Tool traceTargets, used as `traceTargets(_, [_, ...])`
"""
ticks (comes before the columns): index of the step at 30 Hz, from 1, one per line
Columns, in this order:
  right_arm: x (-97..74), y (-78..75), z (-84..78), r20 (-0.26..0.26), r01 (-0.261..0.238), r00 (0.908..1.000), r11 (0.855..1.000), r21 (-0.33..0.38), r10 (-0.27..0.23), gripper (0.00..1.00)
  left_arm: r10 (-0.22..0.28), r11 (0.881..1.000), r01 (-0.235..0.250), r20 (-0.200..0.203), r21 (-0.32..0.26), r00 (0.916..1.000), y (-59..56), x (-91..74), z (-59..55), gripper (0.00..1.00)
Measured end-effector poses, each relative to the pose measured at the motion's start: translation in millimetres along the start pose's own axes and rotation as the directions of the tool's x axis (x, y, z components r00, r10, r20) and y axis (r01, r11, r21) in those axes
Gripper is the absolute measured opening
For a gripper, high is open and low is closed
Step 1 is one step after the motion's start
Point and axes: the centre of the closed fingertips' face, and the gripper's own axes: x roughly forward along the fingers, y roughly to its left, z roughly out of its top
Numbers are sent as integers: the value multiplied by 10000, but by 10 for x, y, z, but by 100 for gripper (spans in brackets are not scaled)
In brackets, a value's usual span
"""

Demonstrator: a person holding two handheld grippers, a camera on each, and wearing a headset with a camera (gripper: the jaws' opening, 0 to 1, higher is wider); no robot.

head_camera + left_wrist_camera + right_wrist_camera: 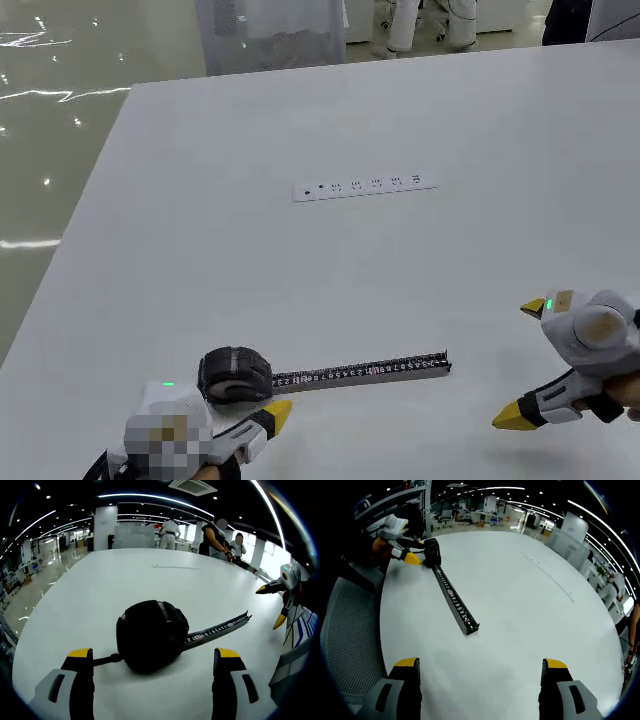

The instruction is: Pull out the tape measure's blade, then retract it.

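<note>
your left claw [153,653] is spread just beside the tape measure [236,374], blade [365,371] lying out along the counter [300,270]; your right claw [524,362] is spread, clear of it.

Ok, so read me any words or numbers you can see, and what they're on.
Blade: printed scale digits, too small and blurred to read.
White strip: small dark marks, unreadable.
Case: no text visible.
</note>
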Motion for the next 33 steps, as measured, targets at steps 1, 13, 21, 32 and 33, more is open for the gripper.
traceTargets(1, [16,-9,13,-38,-24,10000,10000,-75,24,99,-67,9999,67,19,-95,10000,-11,6,12,96])
traceTargets(13, [273,90,461,411,-1458,9870,9739,-1738,1551,71,-205,9971,232,382,-726,9991,-8,125,168,83])
traceTargets(21, [439,164,452,-497,-2325,9725,9363,-2633,2275,45,-175,9976,197,345,-659,9993,-6,70,102,82])
traceTargets(32, [640,196,277,-1812,-3129,9456,9084,-2774,2703,26,-74,9980,103,460,-626,9989,-3,88,140,83])
traceTargets(33, [651,195,267,-1855,-3139,9448,9089,-2747,2702,24,-78,9980,107,464,-628,9989,-10,90,141,83])
